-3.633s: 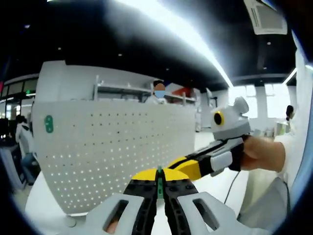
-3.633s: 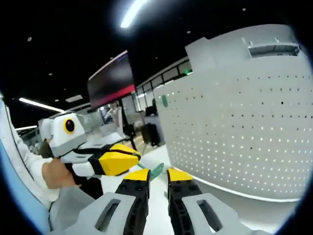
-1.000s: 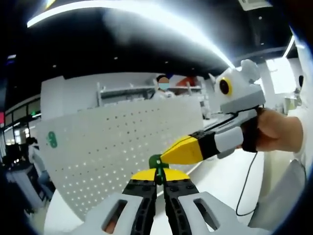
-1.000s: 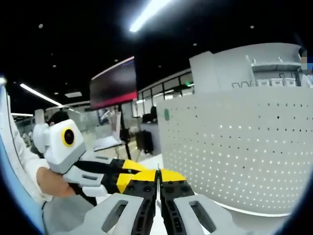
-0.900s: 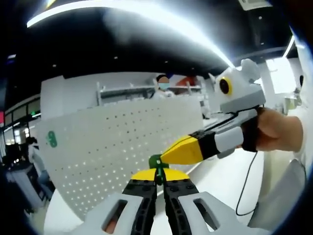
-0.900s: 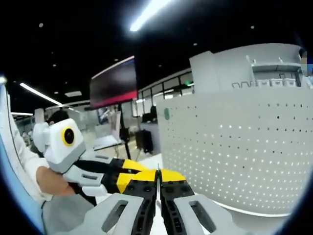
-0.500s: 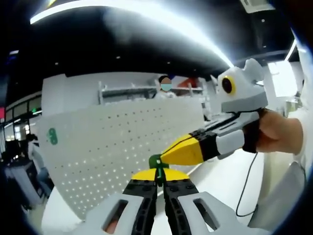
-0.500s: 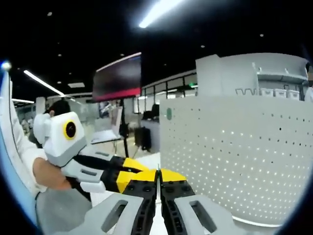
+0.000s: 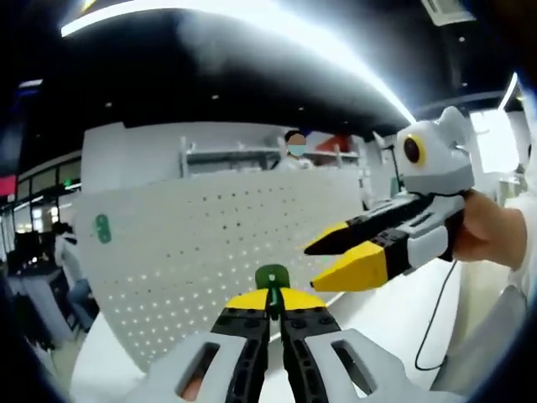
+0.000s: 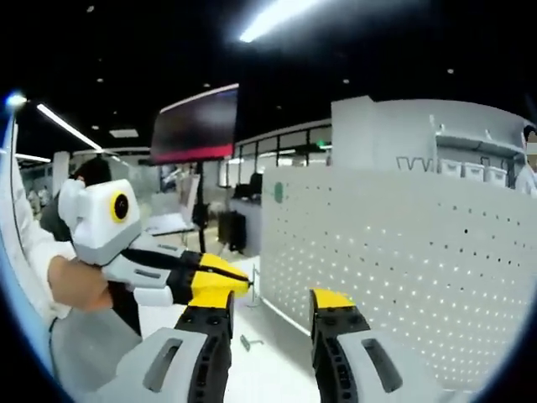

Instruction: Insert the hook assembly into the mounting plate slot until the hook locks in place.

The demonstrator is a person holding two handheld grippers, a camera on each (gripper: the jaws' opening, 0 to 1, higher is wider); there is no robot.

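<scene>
Left gripper (image 9: 268, 312): jaws closed together on the hook assembly (image 9: 271, 280), a small green piece standing up from between the yellow tips.
Right gripper (image 10: 270, 315): jaws spread wide apart, nothing between them; in the left gripper view it sits to the right of the left claw, just beyond the green piece, tips parted.
Mounting plate (image 9: 226, 252): white perforated board, upright, ahead of both claws; the hook is near it but apart from it.
Green marker on plate (image 9: 102, 227): far left of the left claw, near the board's upper corner; its purpose cannot be told.
Slot: not distinguishable among the holes.
Small grey item (image 10: 246, 342): lies on the white table (image 10: 260, 369) just ahead of the right claw's left jaw; identity unclear.
Step in hand (judged): carrying the hook to the board for insertion.
Doing it well: keep the left grip firm, square the hook to one hole row, press straight in, hold the free claw clear.
Containers: pale bins on a shelf (image 10: 470, 168) beyond the board; contents too small to tell.
</scene>
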